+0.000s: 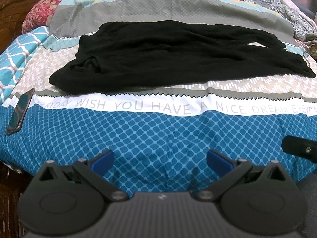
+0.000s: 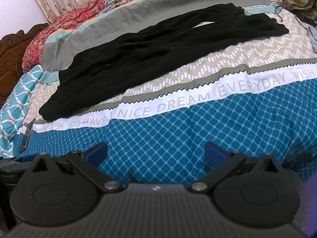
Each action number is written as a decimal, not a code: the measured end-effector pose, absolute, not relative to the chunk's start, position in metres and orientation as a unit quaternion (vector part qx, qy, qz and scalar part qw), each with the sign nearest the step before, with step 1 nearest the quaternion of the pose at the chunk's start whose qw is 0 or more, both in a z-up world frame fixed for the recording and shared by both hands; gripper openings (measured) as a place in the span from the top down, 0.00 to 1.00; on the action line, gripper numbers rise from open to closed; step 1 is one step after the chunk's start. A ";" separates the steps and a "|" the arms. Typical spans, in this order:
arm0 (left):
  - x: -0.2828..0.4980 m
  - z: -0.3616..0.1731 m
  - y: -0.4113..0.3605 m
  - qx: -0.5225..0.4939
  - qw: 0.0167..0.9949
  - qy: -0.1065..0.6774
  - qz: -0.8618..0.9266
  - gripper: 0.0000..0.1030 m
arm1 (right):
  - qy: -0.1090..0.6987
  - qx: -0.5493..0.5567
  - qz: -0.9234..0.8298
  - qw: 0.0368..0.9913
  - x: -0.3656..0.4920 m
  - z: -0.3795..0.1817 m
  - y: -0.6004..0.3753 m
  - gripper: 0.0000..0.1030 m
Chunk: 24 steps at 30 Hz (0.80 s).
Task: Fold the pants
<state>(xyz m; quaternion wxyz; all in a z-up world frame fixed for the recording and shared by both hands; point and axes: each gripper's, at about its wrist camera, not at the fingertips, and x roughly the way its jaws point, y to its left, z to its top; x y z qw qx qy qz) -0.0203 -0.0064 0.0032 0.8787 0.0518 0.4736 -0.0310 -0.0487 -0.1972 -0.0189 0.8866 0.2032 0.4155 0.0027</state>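
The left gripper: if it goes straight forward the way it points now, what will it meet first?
Probably the blue-patterned bedspread, directly ahead of the open left gripper. The black pants lie farther on. Depth is uncertain.

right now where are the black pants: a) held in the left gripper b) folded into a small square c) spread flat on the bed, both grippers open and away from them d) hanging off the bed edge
c: the pants lie spread lengthwise on the bed, legs out to the right, while the left gripper and right gripper are open, empty and short of them.
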 end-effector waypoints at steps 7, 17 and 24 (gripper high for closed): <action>-0.019 0.000 -0.002 0.040 0.876 0.479 -0.028 0.00 | 0.417 0.206 0.004 0.885 -0.048 -0.021 -0.197 0.00; -0.015 -0.006 -0.001 0.032 0.871 0.490 -0.029 0.00 | 0.425 0.207 0.007 0.881 -0.043 -0.025 -0.197 0.00; -0.010 -0.010 -0.002 0.035 0.865 0.499 -0.031 0.00 | 0.422 0.206 0.005 0.883 -0.039 -0.025 -0.198 0.00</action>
